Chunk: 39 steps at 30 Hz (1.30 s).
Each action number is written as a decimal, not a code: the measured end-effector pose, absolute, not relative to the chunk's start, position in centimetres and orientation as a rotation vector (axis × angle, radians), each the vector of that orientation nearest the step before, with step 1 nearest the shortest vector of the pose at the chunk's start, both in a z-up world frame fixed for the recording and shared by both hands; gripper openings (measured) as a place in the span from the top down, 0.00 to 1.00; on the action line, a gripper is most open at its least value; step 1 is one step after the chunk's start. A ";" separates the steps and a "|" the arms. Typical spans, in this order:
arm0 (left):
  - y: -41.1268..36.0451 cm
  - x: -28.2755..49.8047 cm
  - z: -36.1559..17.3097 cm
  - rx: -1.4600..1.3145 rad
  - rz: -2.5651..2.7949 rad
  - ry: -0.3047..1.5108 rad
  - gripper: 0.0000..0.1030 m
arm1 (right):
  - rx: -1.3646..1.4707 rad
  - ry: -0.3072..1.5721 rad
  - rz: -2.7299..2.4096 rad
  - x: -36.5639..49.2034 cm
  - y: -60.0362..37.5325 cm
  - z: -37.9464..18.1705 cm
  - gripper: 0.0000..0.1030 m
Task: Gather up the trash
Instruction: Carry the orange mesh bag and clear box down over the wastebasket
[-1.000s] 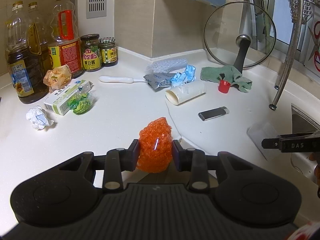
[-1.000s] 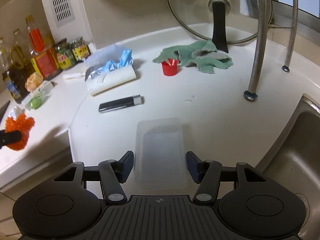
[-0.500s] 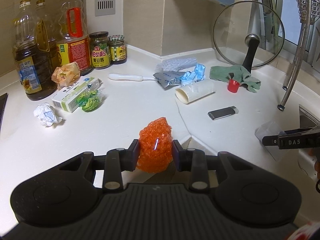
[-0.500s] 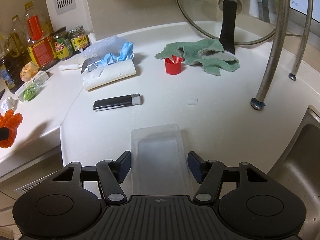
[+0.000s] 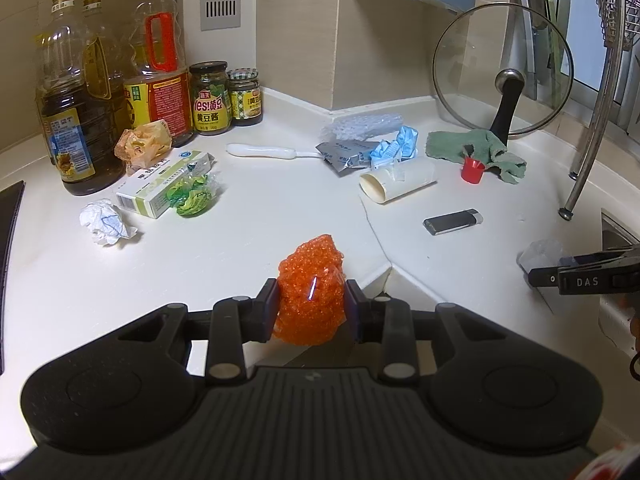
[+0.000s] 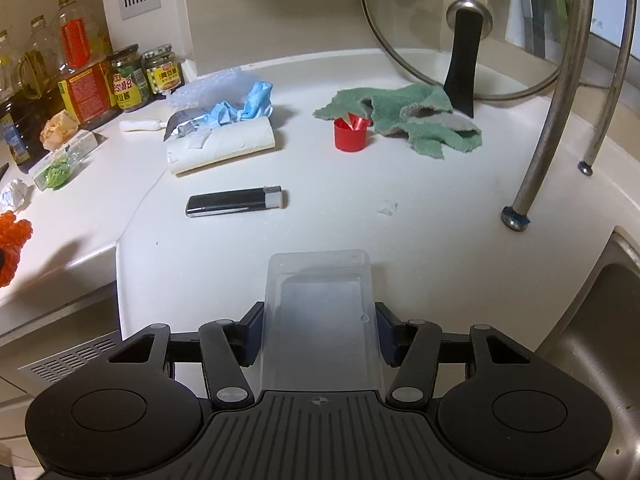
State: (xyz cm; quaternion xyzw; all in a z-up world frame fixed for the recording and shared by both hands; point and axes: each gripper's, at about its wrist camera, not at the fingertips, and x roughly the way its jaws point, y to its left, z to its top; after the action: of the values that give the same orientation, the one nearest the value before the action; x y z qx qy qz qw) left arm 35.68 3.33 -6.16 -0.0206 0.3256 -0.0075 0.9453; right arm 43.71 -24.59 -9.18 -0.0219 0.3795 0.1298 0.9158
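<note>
The left gripper (image 5: pixel 311 306) is clamping an orange mesh wad (image 5: pixel 311 294) between both pads, holding it clear above the counter (image 5: pixel 240 240) near its front edge. The right gripper (image 6: pixel 318 334) is closing its jaws on a clear tray (image 6: pixel 320 320); the tray is sitting between the pads, and both pads appear to be meeting its side walls, though how firmly they are pressing cannot be told. The tray's far end is projecting ahead of the fingers, over the counter just left of the sink (image 6: pixel 600 320). To do this step well, the right jaws should, in my judgement, be squeezing only enough to seat the thin walls, since such plastic is likely to be buckling or springing out under a hard pinch, and the grip is best kept square across the tray's width. The wad is looking soft and springy, so the left grip should be kept as it is to avoid it slipping. Both grippers are pointing forward and downward at the counter, with the left one lying off to the left of the right one. Ahead of the right gripper, a lighter (image 6: pixel 234 202), a paper tube (image 6: pixel 222 148), a blue wrapper (image 6: pixel 248 104) and a red cap (image 6: pixel 351 134) are lying uncollected. Ahead and left of the left gripper, a paper ball (image 5: pixel 106 222) and a green wrapper (image 5: pixel 194 198) are also waiting. No bin is showing in either view.
</note>
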 end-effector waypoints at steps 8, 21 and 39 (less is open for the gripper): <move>4.1 34.5 -5.8 -0.047 -0.017 0.650 0.70 | -0.051 0.741 0.270 42.4 -24.1 -8.0 0.46; 5.9 30.1 -5.9 -0.056 -0.062 0.665 0.70 | 0.051 0.676 0.419 35.6 -20.8 -4.6 0.46; 8.2 26.2 -16.6 -0.097 -0.111 0.956 0.70 | 0.019 0.971 0.516 29.3 -12.0 -16.5 0.46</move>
State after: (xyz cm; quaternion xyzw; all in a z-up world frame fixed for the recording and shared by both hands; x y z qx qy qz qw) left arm 26.24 8.20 -16.65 -0.0467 0.4597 -0.0533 0.8853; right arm 29.26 -11.95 -16.55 0.0090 0.4615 0.2452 0.8525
